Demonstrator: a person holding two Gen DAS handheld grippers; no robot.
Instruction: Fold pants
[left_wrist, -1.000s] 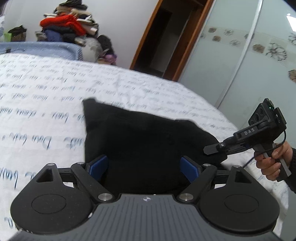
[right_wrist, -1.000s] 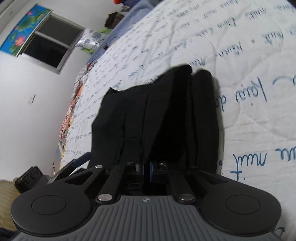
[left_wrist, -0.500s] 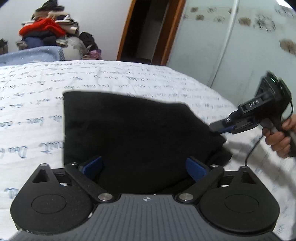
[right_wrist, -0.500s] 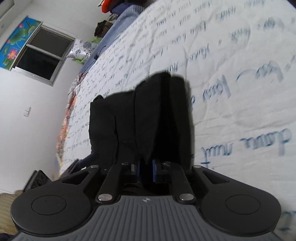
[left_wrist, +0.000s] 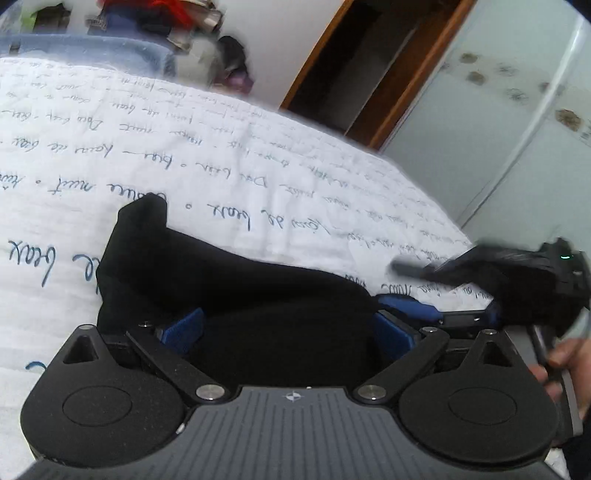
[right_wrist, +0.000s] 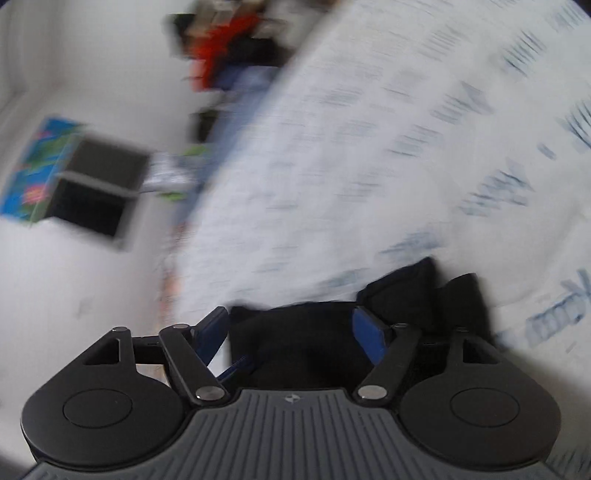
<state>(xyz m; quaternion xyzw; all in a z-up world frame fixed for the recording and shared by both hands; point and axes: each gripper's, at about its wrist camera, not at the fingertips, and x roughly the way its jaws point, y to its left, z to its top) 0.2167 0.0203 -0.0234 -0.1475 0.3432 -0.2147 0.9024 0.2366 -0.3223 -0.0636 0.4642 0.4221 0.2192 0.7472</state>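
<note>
The black pants (left_wrist: 236, 280) lie in a folded bundle on the white bedspread (left_wrist: 258, 155) with blue handwriting print. My left gripper (left_wrist: 288, 328) is open, its blue pads wide apart, with the near edge of the bundle between them. My right gripper (right_wrist: 291, 332) is open too, over the other end of the pants (right_wrist: 406, 299); its view is blurred by motion. In the left wrist view the right gripper (left_wrist: 417, 295) shows at the right end of the bundle, held by a hand (left_wrist: 569, 362).
A pile of clothes (left_wrist: 155, 22) sits beyond the far edge of the bed. A dark doorway (left_wrist: 362, 62) and a frosted wardrobe door (left_wrist: 517, 110) stand at the right. A window (right_wrist: 96, 192) is in the wall on the left.
My right gripper has opened and let go of the pants, and swings fast. The bundle has dropped lower and more compact on the bed. My left gripper stays open and has come closer.
</note>
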